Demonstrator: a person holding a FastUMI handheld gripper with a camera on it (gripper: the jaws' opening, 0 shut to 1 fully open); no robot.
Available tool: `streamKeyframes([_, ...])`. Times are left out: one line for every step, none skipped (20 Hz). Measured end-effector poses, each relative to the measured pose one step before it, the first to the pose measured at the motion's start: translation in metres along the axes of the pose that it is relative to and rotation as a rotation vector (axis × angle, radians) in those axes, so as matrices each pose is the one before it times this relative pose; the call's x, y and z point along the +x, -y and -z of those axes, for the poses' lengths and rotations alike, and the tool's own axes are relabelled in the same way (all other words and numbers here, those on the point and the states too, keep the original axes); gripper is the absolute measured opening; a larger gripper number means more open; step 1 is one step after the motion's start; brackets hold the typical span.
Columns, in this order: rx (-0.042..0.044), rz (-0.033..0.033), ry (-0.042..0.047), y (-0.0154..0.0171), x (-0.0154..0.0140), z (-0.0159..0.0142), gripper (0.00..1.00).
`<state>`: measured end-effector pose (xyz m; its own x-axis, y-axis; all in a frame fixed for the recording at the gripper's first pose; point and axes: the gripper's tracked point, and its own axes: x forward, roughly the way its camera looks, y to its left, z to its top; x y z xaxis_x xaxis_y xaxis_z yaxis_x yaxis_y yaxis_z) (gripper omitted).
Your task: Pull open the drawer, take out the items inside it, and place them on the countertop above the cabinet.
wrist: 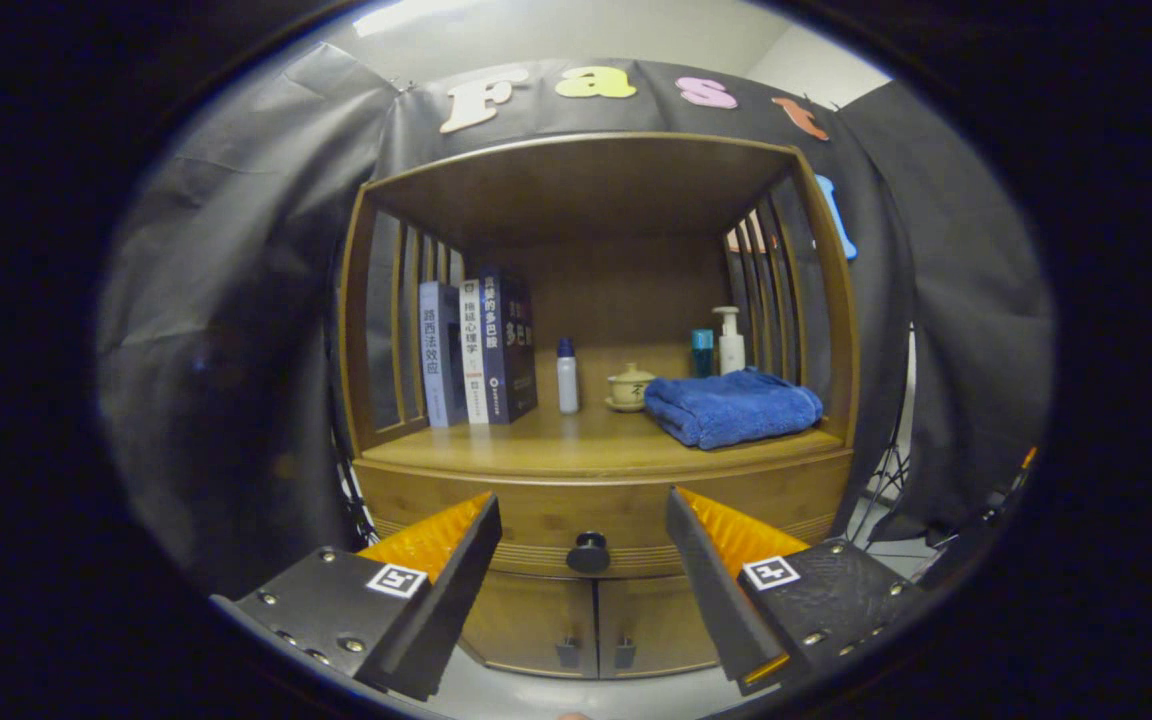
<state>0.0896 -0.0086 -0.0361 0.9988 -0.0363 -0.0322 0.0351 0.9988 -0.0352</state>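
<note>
gripper [584, 520] level, pointing straight ahead to 12 o'clock. fingers [456, 540] spread wide, one at 7 o'clock, other at 5 o'clock, gripping nothing.

Three books [476, 350], three bottles [567, 376], one lidded cup [629, 385], one blue towel [733, 405], one drawer knob [588, 552], two fingers [436, 535] spread apart

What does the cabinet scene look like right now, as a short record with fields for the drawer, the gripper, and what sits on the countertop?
drawer: shut, its round dark knob untouched
gripper: jaws spread wide, holding nothing, knob lined up in the gap between them and a little beyond
countertop: bare wood toward the front
left on countertop: upright books
middle: small bottle, lidded cup on a saucer
right: folded blue towel, pump bottle and a blue container behind it
lower doors: shut
task progress: drawer not yet opened
</note>
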Motion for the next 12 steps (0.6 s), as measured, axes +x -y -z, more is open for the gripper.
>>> streamKeyframes([-0.00647, -0.00048, -0.00247, -0.00147, 0.00972, 0.00397, 0.99])
streamKeyframes([-0.01144, -0.00147, -0.00219, -0.00248, 0.01156, 0.00387, 0.99])
streamKeyframes([-0.01595, -0.00568, -0.00725, -0.0019, 0.01144, 0.0062, 0.99])
streamKeyframes([-0.01069, -0.00344, -0.00678, -0.00226, 0.01233, 0.00497, 0.99])
streamKeyframes([-0.0033, -0.0053, -0.01062, -0.00245, 0.01082, 0.00772, 0.99])
streamKeyframes([0.00204, -0.00999, -0.0091, -0.00336, 0.00958, 0.00683, 0.99])
streamKeyframes([0.01014, 0.00575, -0.00984, 0.00102, 0.00619, 0.01, 0.99])
streamKeyframes([0.0066, 0.01754, -0.01817, 0.00269, 0.00804, 0.01085, 0.99])
streamKeyframes([0.00232, 0.0154, -0.02556, 0.00264, 0.00826, 0.01423, 0.99])
streamKeyframes([-0.00545, 0.00601, -0.02328, -0.00033, 0.00659, 0.01048, 0.99])
streamKeyframes([-0.02249, -0.0043, -0.02567, -0.00407, 0.00927, 0.01062, 0.99])
streamKeyframes([-0.02692, -0.00516, -0.02162, -0.00165, 0.00549, 0.00812, 0.99])
